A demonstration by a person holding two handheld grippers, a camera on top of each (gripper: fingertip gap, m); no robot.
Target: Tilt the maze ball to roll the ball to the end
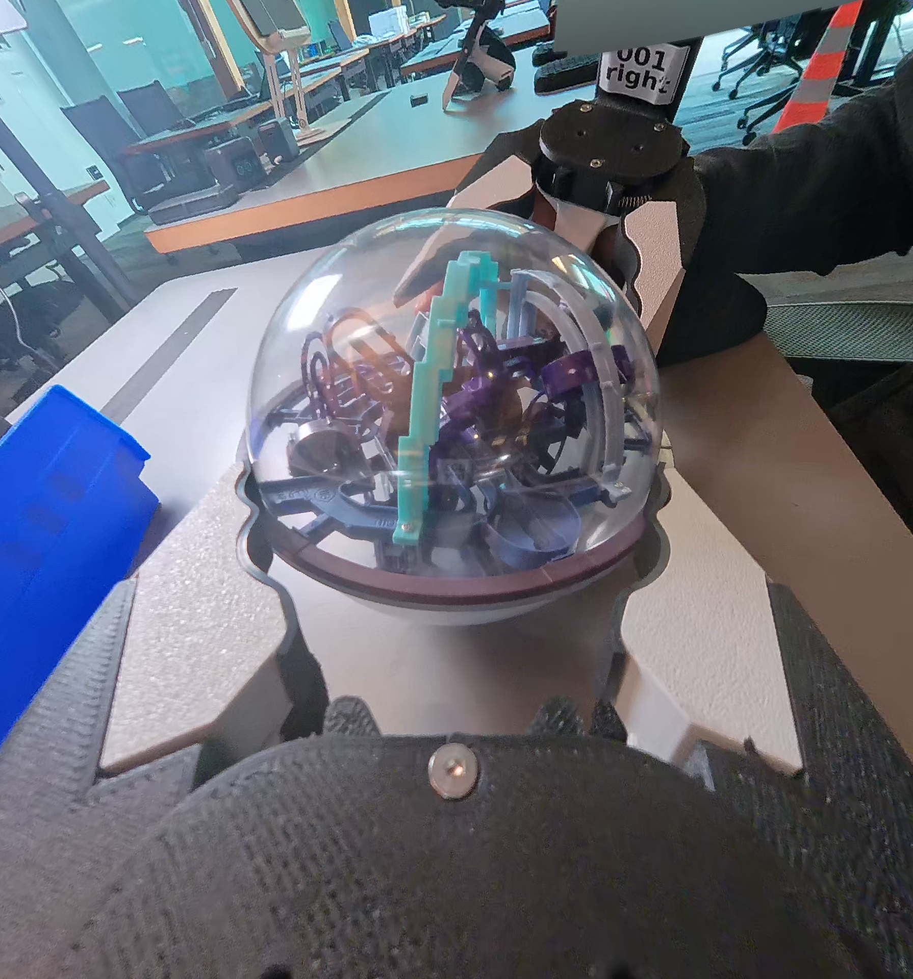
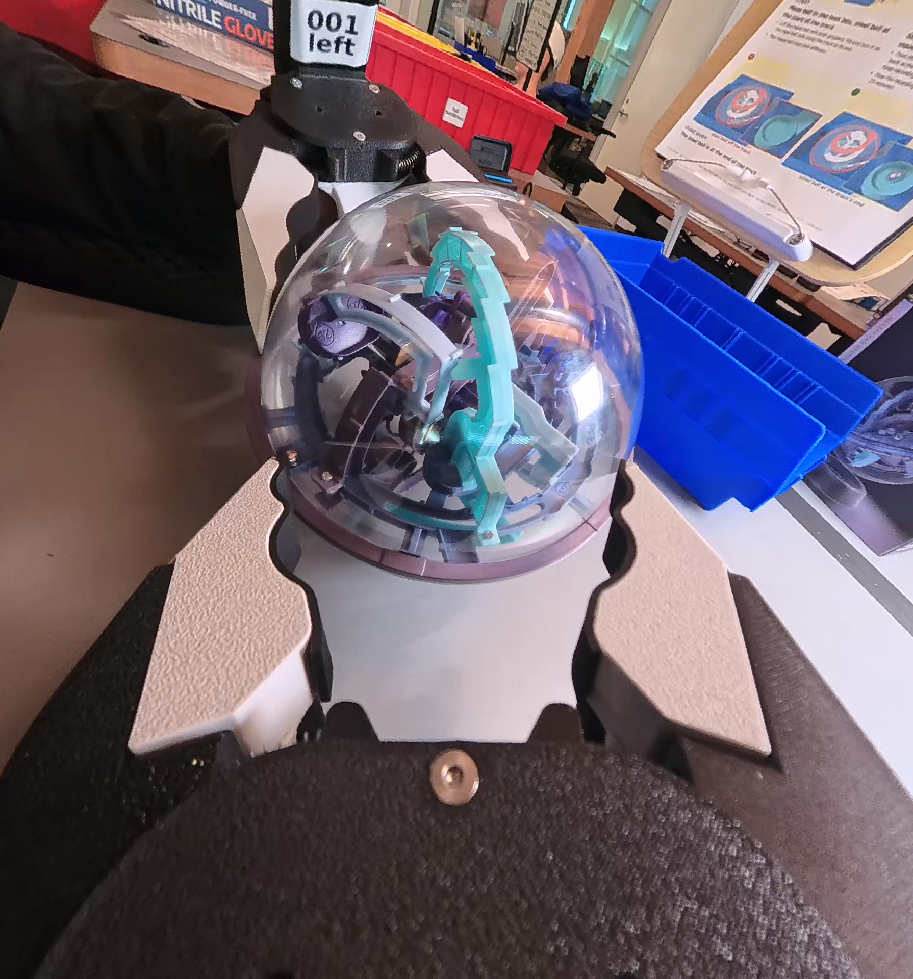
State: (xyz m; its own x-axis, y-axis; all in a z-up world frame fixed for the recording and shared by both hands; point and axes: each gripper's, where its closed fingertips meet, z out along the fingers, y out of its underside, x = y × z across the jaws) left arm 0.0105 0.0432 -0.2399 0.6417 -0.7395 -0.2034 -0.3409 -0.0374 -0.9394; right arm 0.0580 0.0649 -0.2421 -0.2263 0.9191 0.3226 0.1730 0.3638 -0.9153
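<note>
clear round plastic maze ball (image 1: 451, 418) | gripped between both hand-held grippers, left (image 1: 451, 503) and right (image 2: 444, 477) | small ball unseen, rolling left to do

Maze ball (image 1: 454, 424) filling the span between left claw (image 1: 454, 508) fingers; right claw (image 1: 610, 175) blocking the far side. Blue bin (image 1: 46, 530) crowding just left. Bare tabletop (image 1: 762, 503) lying open to the right.

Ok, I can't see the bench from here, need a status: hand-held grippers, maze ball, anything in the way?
Left hand-held gripper and right hand-held gripper both clamp the maze ball from opposite sides. Steel ball not discernible. Blue bin stands close beside.
</note>
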